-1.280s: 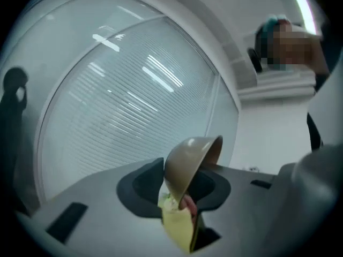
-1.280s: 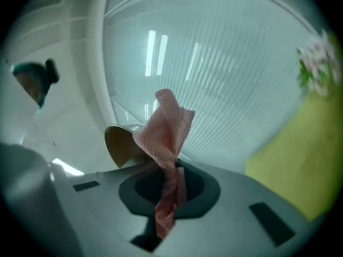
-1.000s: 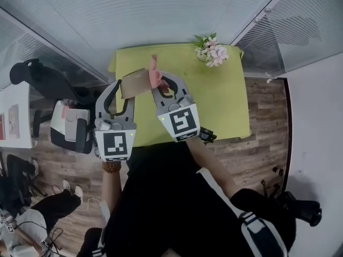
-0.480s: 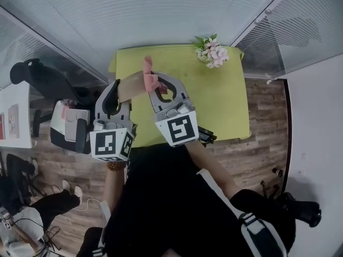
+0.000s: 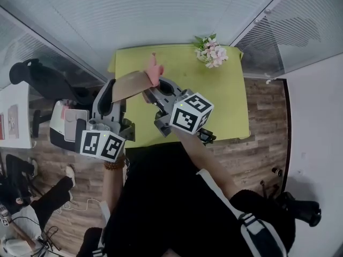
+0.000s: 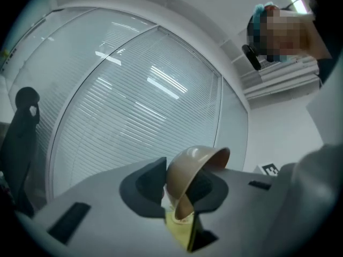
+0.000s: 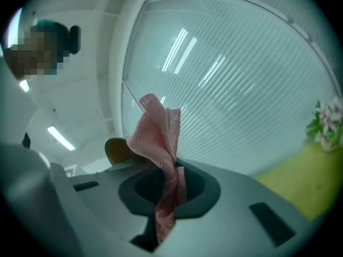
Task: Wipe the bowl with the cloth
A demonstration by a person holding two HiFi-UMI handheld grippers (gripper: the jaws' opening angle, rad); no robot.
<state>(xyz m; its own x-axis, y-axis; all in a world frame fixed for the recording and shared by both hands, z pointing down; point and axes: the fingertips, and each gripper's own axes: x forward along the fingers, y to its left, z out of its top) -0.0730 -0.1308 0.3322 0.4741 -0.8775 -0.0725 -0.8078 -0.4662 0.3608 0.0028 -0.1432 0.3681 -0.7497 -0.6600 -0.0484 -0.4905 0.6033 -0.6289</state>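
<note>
Left gripper (image 5: 116,93): held level over the table's left edge, marker cube rolled to the side, and the jaws have just been closing, fingers pinching the bowl's rim
Bowl (image 5: 132,84): brown, up in the air above the table, tipped on its side, rim clamped in the left jaws
Cloth (image 5: 155,72): pink, bunched, sticking up from the right jaws just beside the bowl's right edge
Right gripper (image 5: 159,90): level too, cube rolled over, fingers pressed together on the cloth's lower end
Table (image 5: 228,103): green top, well below both grippers
Flowers (image 5: 212,51): pink and white bunch at the far right corner, well apart from the action
</note>
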